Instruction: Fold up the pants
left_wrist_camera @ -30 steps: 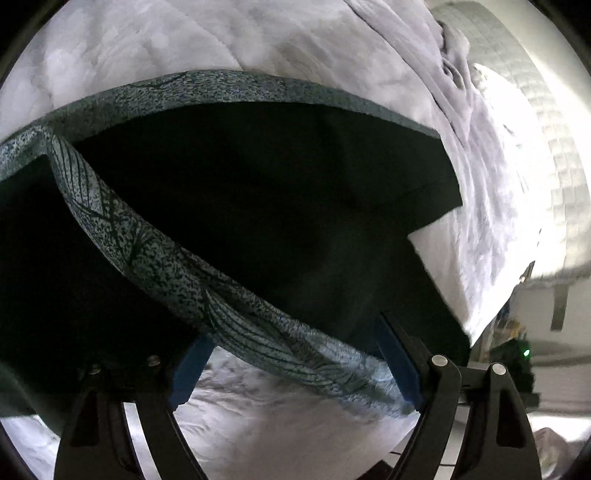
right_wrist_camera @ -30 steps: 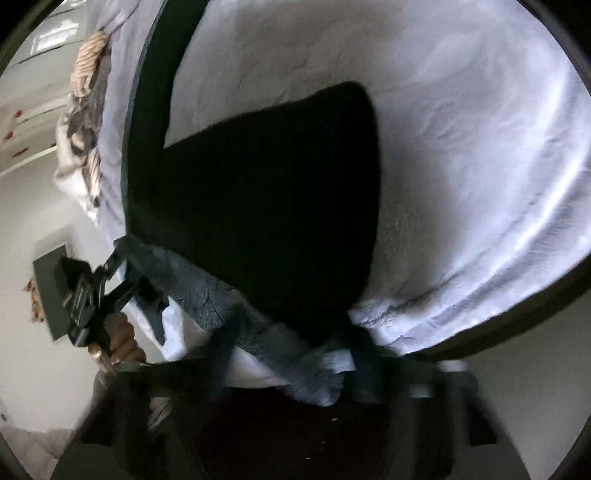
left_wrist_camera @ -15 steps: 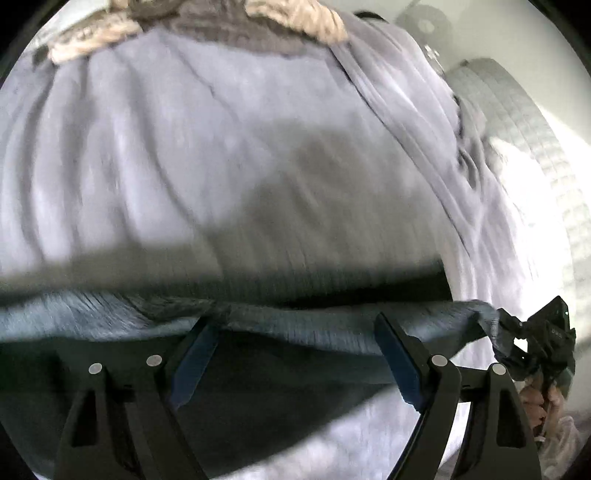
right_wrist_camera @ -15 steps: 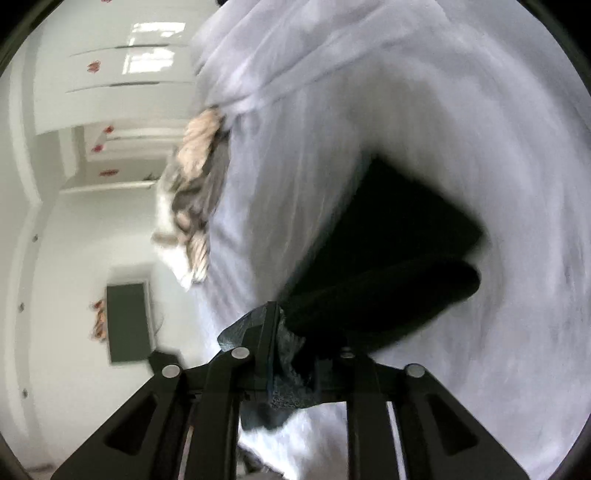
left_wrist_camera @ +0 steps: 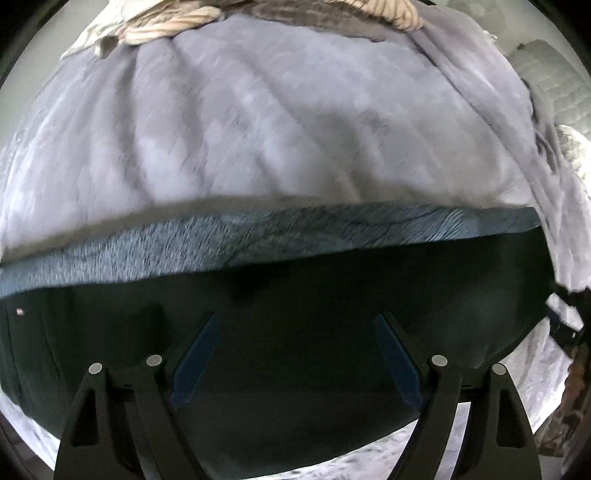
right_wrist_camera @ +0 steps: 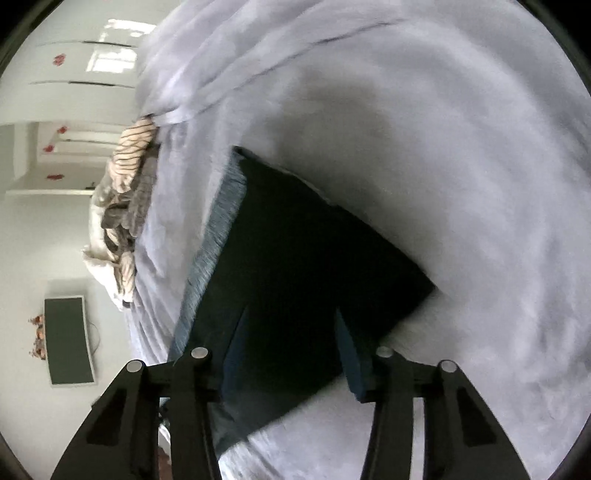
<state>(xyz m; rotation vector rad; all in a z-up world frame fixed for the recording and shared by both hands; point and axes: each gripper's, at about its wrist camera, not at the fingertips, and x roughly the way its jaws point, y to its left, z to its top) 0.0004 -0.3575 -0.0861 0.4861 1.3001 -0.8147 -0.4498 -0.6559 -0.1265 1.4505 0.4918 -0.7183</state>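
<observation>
The dark pants [left_wrist_camera: 295, 332] lie folded flat on the pale lavender blanket [left_wrist_camera: 277, 122], with their blue-grey patterned waistband [left_wrist_camera: 258, 236] along the far edge. My left gripper [left_wrist_camera: 295, 325] is open above the dark cloth and holds nothing. In the right wrist view the same pants [right_wrist_camera: 295, 266] lie as a dark block with the waistband [right_wrist_camera: 210, 254] on their left side. My right gripper [right_wrist_camera: 291, 321] is open over the near end of the pants and holds nothing.
A striped beige and grey bundle of cloth [left_wrist_camera: 207, 18] lies at the far edge of the bed; it also shows in the right wrist view [right_wrist_camera: 125, 206]. A white wall with a dark screen [right_wrist_camera: 68, 339] stands beyond the bed. A quilted pale cover [left_wrist_camera: 554, 81] lies at far right.
Both grippers have let go of the waistband and opened. The pants, held up and swung over a moment ago, now lie folded flat on the blanket.
</observation>
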